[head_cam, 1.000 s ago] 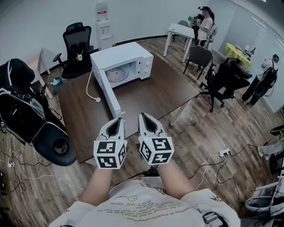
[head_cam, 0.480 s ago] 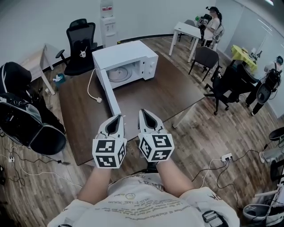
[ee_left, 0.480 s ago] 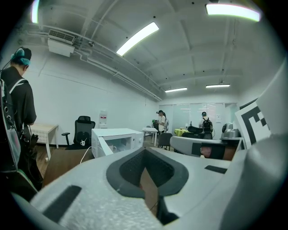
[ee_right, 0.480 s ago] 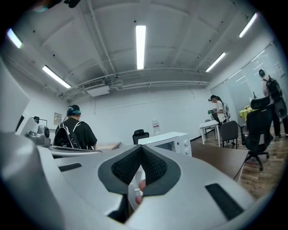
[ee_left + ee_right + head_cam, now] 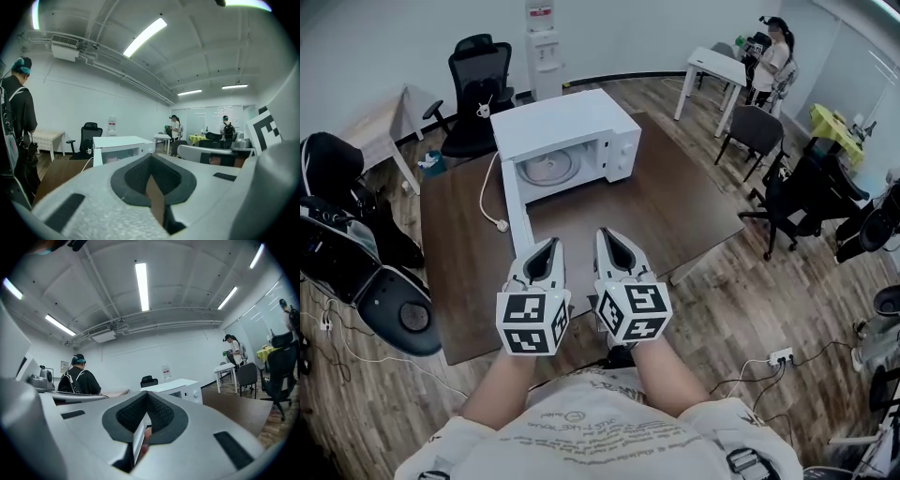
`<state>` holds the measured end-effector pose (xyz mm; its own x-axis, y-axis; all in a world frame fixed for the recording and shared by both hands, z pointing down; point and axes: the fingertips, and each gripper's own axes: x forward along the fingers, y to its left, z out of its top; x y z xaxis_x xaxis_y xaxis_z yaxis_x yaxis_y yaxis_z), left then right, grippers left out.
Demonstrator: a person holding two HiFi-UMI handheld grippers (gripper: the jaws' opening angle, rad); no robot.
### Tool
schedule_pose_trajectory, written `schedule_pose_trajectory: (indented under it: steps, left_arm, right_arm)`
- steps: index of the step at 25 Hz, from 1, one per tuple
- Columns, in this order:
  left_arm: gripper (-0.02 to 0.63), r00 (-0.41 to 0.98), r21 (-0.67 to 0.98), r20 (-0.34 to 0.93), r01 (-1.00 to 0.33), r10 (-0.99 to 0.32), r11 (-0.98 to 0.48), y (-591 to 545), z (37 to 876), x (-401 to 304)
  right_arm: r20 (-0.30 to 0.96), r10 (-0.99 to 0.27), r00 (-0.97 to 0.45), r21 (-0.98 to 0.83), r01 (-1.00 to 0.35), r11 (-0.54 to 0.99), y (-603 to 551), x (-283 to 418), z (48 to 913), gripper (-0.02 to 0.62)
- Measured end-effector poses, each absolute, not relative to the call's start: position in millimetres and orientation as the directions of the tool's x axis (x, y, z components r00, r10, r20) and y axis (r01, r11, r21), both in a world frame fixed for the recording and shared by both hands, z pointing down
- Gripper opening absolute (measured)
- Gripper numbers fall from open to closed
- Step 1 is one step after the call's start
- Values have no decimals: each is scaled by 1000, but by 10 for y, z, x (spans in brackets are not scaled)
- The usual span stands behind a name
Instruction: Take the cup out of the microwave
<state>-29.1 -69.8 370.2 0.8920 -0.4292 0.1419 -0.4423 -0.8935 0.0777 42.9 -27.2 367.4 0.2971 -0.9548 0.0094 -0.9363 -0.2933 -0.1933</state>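
Observation:
The white microwave [image 5: 572, 122] stands at the far end of the brown table [image 5: 675, 206], its door [image 5: 517, 202] swung wide open toward me. Inside I see only the glass turntable [image 5: 546, 169]; no cup shows in it. My left gripper [image 5: 546, 251] and right gripper [image 5: 614, 246] are held side by side over the table's near edge, pointing at the microwave, both shut and empty. The microwave [image 5: 119, 143] sits far ahead of the left gripper [image 5: 152, 176] in its own view, and the microwave [image 5: 180, 387] is equally distant beyond the right gripper [image 5: 143, 420].
A white plug and cable [image 5: 500, 223] lie on the table left of the door. A black chair [image 5: 478, 94] with a small white cup [image 5: 484, 111] on its seat stands behind the table. Another black chair [image 5: 394, 300] is at the left, a water dispenser [image 5: 545, 37] at the wall, people at the back right.
Both grippers have travelled forward together, still shut. The table and microwave now sit nearer and more centred in the head view.

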Motion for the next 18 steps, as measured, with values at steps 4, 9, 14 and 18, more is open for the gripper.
schedule_pose_trajectory:
  steps: [4, 9, 14, 18]
  left_arm:
    - [9, 868, 91, 148, -488, -473, -868, -885, 3717, 52]
    - [11, 829, 108, 179, -552, -530, -827, -1146, 3795, 437]
    - [11, 780, 119, 191, -621, -596, -775, -1378, 3735, 789]
    - [11, 741, 114, 204, -667, -640, -736, -1531, 3743, 1018]
  right_arm:
    - [14, -967, 253, -192, -949, -251, -453, 790, 3701, 15]
    - [32, -985, 169, -162, -972, -172, -734, 1153, 3726, 15]
    - [45, -995, 90, -126, -988, -95, -1007, 1505, 3640, 15]
    - [62, -998, 28, -129, -991, -36, -1187, 1763, 3654, 15]
